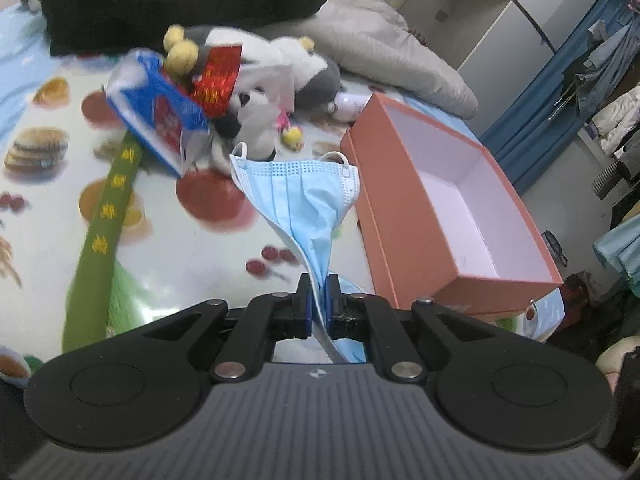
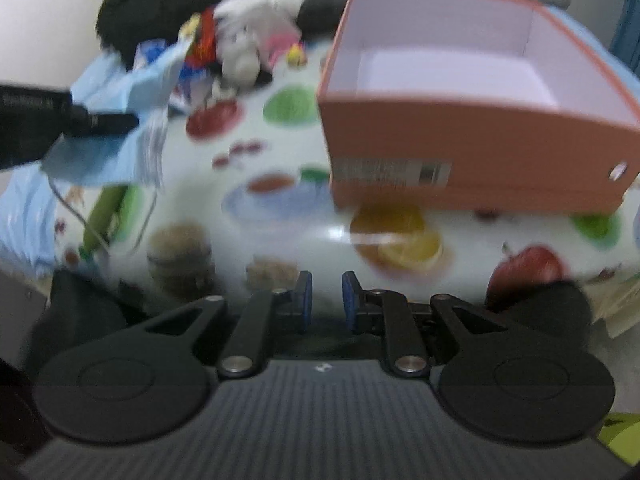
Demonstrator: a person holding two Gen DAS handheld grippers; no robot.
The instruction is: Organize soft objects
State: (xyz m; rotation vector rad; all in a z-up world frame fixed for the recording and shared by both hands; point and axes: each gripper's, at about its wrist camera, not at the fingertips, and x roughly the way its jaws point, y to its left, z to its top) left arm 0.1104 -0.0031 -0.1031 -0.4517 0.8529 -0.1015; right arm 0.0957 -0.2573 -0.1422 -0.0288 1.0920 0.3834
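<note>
One face mask (image 1: pixel 304 196) hangs limp from the left gripper (image 1: pixel 319 296), whose fingers are pinched tight on its gathered middle, just left of the empty orange box (image 1: pixel 404 216). Light, floppy and thin, it should hold best bunched like this. The right gripper (image 2: pixel 327 296) stands slightly parted, holding nothing.
</note>
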